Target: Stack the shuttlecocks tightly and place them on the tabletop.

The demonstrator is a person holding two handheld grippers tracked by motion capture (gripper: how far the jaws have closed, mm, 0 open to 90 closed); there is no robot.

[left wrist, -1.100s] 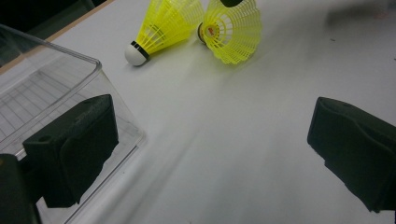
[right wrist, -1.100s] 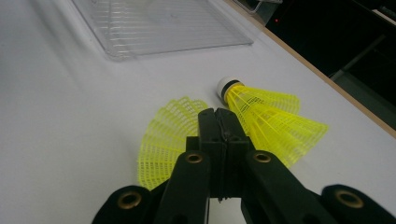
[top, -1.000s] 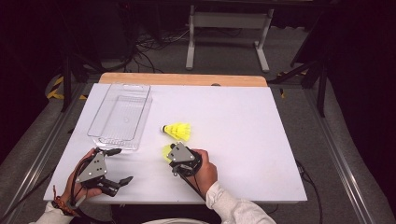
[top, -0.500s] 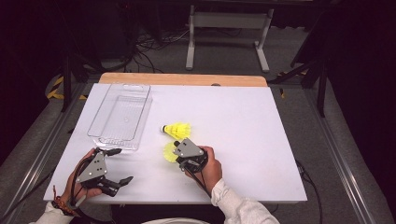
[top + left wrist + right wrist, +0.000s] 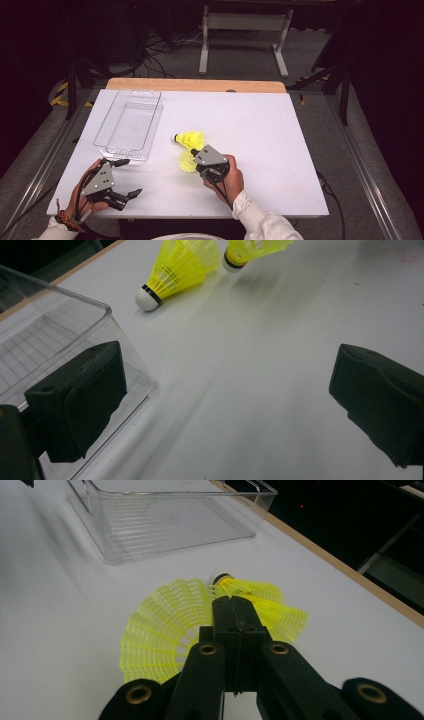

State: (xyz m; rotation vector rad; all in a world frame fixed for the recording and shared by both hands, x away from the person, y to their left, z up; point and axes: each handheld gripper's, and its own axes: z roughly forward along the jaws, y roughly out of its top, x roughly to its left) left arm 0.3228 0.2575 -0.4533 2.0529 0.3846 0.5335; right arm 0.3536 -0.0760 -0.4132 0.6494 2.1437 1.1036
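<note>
a white table (image 5: pixel 280 150) seen from above, with my two hands coming in from the near edge, each holding a black two-jaw claw. my right claw (image 5: pixel 192 152) sits near the middle of the table, its jaws pressed together and pinching the edge of the skirt of a yellow shuttlecock (image 5: pixel 187 161). in the right gripper view that shuttlecock (image 5: pixel 160 630) fans out to the left of my closed jaws. a second yellow shuttlecock (image 5: pixel 189 139) lies on its side just beyond the first, its white cork tip pointing toward a clear plastic tray (image 5: pixel 150 107); whether the two skirts touch i cannot tell. the tray rests on the table's far left part, well apart from my right claw. my left claw (image 5: pixel 127 177) rests at the near left corner, its jaws spread wide with nothing between them, just beside the tray's near end. in the left gripper view one jaw overlaps the tray's corner (image 5: pixel 107 315).
</note>
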